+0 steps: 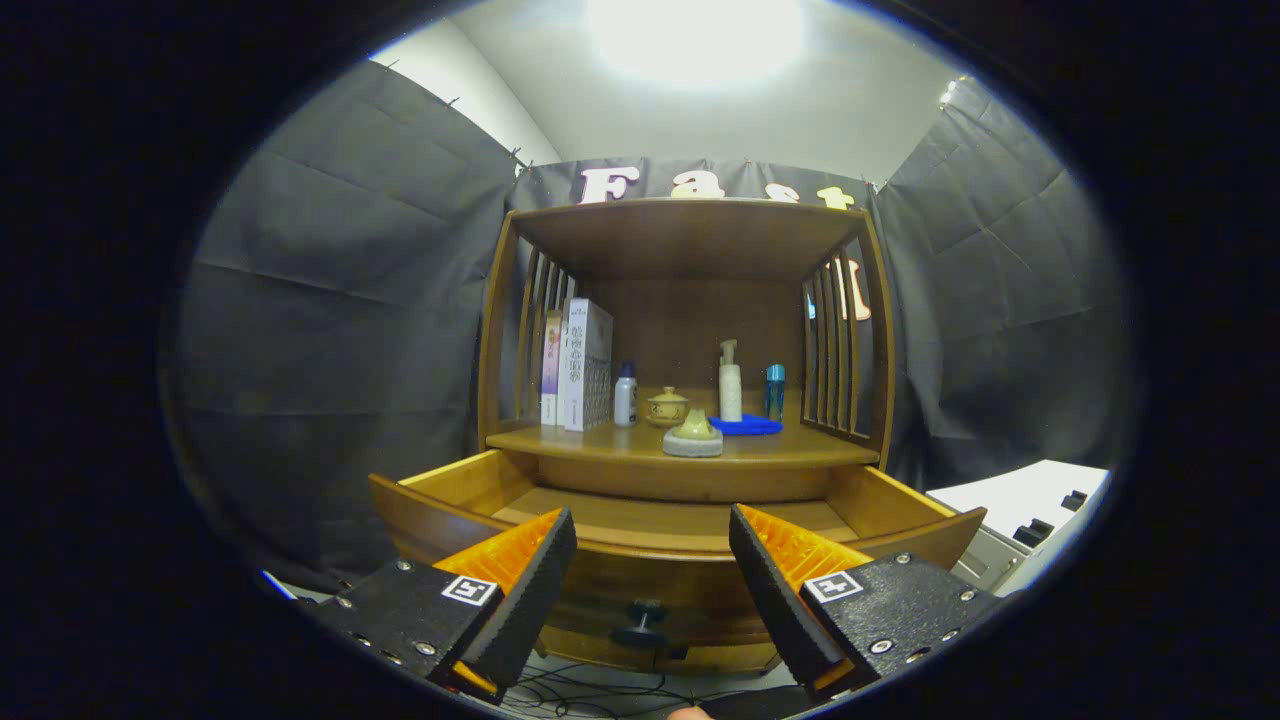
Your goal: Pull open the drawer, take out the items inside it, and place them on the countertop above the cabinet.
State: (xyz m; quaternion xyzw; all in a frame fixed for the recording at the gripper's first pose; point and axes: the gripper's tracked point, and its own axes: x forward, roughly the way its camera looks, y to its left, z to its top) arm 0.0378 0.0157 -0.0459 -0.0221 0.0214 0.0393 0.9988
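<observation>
Already the drawer [660,520] stands pulled open below the cabinet's countertop [640,447], its visible floor bare, while the gripper [652,570] hovers wide open and empty just before it, so next I'd judge it must check inside.

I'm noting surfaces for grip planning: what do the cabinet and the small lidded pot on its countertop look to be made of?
The cabinet looks like wood with a smooth, slightly glossy brown finish; grain and sheen show on the open drawer walls. The lidded pot looks like glazed ceramic, yellowish with a soft shine, though that is a guess at this size. The gripper hangs open before the drawer.
</observation>
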